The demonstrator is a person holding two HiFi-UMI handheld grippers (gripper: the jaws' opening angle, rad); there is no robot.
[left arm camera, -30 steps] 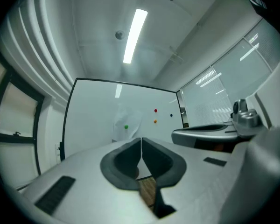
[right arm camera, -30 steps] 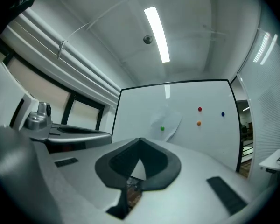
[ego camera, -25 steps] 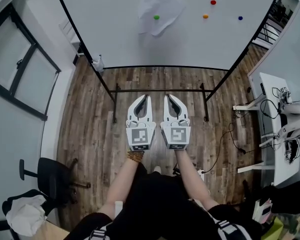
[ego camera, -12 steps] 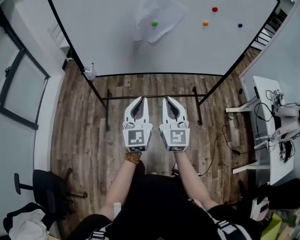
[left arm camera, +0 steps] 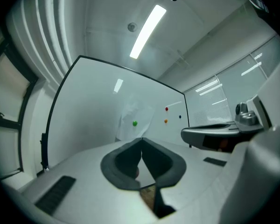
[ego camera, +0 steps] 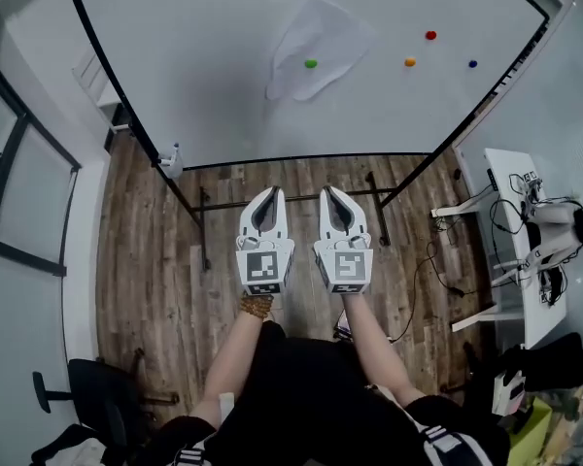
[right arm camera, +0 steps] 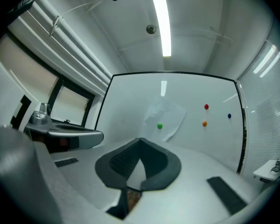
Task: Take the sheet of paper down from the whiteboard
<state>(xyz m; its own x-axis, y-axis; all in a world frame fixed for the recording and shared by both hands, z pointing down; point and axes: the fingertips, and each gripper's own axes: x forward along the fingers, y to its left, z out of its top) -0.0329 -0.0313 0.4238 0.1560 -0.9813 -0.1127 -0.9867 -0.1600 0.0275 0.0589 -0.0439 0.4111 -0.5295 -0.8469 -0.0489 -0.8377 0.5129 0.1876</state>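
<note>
Both grippers are out in front, side by side over the wooden floor (ego camera: 155,260), noses aimed at twelve o'clock toward the whiteboard (ego camera: 204,56). The left gripper (ego camera: 272,191) has its jaws pressed together, dark pads meeting at the tip, nothing between them. It's the same on the right gripper (ego camera: 327,191): jaws closed tip to tip and empty. The two are near each other but not touching, marker cubes facing up.

The sheet of paper (ego camera: 316,51) is on the board, dead ahead at twelve o'clock from the grippers and well apart from both. It hangs askew, one corner high, pinned by a green magnet (ego camera: 311,63) near its middle. From each gripper's own view the sheet sits just above the closed tips, the green dot plain on it.

Off at one o'clock on the board there's a red magnet (ego camera: 430,35), an orange magnet (ego camera: 410,62) and a blue magnet (ego camera: 472,64), all clear of the paper. A white desk (ego camera: 510,173) stands at three o'clock, with a black chair (ego camera: 87,396) at seven o'clock.
</note>
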